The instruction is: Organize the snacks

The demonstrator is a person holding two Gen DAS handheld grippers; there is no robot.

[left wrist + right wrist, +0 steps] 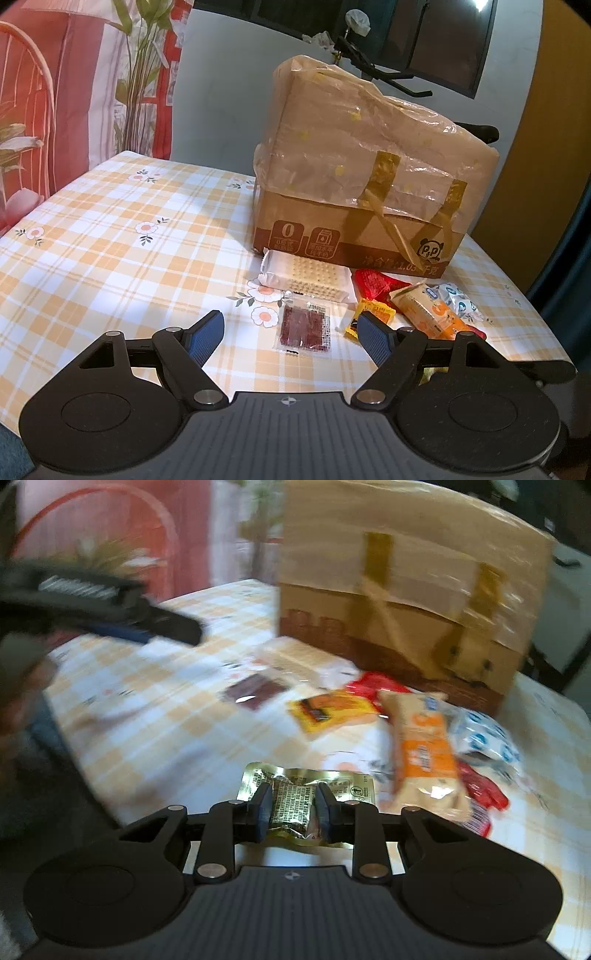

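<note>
Right gripper [291,814] has its blue pads pinched onto the middle of a gold foil snack packet [306,794], creasing it, and holds it at the near edge of the checked tablecloth [155,716]; the blurred view suggests fast motion, so the carry is best slowed, as a slick foil pouch held at one point could slip. Left gripper [291,334] is wide open and empty, poised over the clear packet of dark red strips [304,326]. Other snacks lie loose just in front of the plastic-covered cardboard box [369,206] at the far right, probably the destination.
</note>
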